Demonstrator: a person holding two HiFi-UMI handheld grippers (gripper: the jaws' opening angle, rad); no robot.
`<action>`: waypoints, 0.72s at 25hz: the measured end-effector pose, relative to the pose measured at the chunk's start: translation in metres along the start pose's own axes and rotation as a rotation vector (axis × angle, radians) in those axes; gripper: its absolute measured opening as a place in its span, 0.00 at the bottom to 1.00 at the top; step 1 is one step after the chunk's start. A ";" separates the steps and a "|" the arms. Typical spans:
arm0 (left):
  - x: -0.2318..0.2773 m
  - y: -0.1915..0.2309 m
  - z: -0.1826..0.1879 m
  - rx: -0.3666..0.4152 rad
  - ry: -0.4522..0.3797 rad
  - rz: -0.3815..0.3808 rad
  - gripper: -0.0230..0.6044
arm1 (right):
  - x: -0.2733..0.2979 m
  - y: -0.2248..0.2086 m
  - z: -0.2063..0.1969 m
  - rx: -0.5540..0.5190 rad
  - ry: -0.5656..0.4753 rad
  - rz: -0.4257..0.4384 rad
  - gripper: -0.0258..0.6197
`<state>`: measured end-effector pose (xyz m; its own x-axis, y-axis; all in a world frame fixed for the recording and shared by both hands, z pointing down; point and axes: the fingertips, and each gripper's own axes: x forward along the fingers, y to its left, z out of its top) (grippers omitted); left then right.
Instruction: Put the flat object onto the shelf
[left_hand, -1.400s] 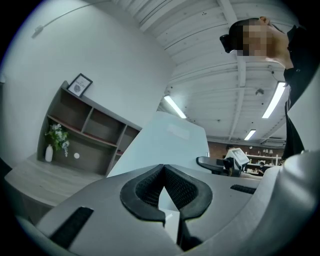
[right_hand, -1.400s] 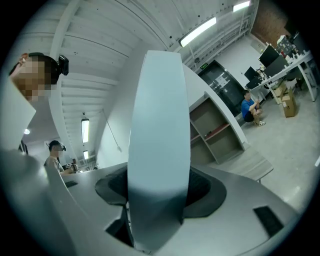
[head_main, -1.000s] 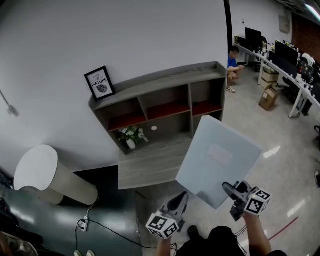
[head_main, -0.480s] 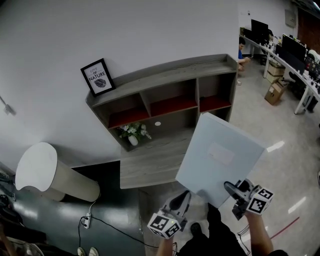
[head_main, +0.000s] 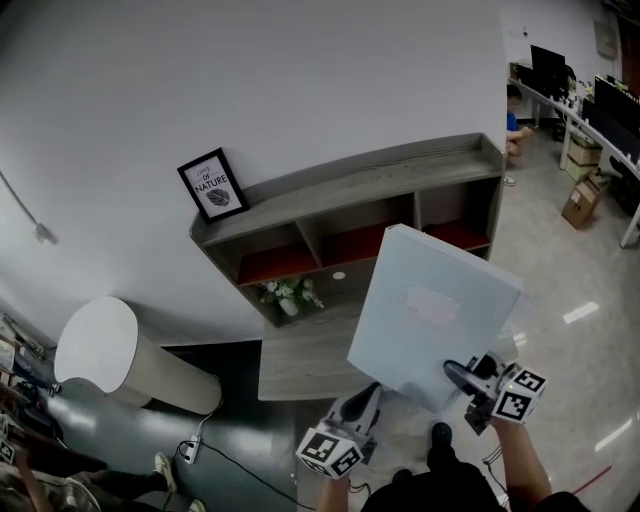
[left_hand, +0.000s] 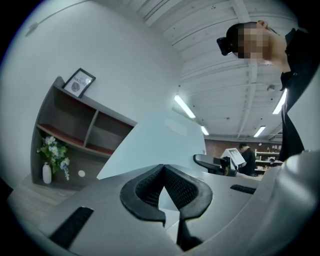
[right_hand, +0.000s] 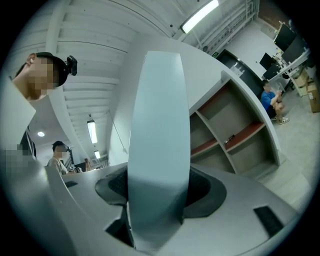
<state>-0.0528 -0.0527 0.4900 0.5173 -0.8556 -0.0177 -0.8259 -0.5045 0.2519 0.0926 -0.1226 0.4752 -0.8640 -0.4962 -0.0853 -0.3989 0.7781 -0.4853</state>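
A flat pale blue-grey panel (head_main: 432, 310) is held upright and tilted in front of the grey shelf unit (head_main: 350, 195). My right gripper (head_main: 458, 376) is shut on its lower right edge. In the right gripper view the panel (right_hand: 157, 140) stands edge-on between the pads, with the shelf (right_hand: 235, 130) beyond it. My left gripper (head_main: 365, 392) hangs just below the panel's lower left corner, its jaws shut with nothing between them. The left gripper view shows the closed tips (left_hand: 163, 170) and the panel (left_hand: 155, 142) behind them.
The shelf has red-floored compartments and a desk board (head_main: 300, 360) below. A framed picture (head_main: 212, 186) stands on its top left; a vase of flowers (head_main: 290, 295) sits in the lower bay. A white cylindrical unit (head_main: 110, 355) is at the left. A person (head_main: 515, 130) crouches far right.
The view has shifted and the panel now overlaps the shelf's right compartments, closer to it. Both grippers keep their hold and places under the panel.
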 end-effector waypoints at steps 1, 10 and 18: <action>0.009 0.003 0.007 0.009 -0.007 0.009 0.06 | 0.008 -0.005 0.009 -0.007 -0.002 0.018 0.47; 0.073 0.012 0.043 0.015 -0.048 0.074 0.06 | 0.058 -0.041 0.075 -0.072 0.025 0.197 0.47; 0.105 0.019 0.055 0.042 -0.034 0.125 0.06 | 0.098 -0.051 0.121 -0.158 0.052 0.327 0.47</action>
<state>-0.0264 -0.1587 0.4400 0.4022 -0.9153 -0.0216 -0.8926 -0.3973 0.2134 0.0651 -0.2577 0.3868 -0.9667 -0.1939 -0.1671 -0.1378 0.9443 -0.2988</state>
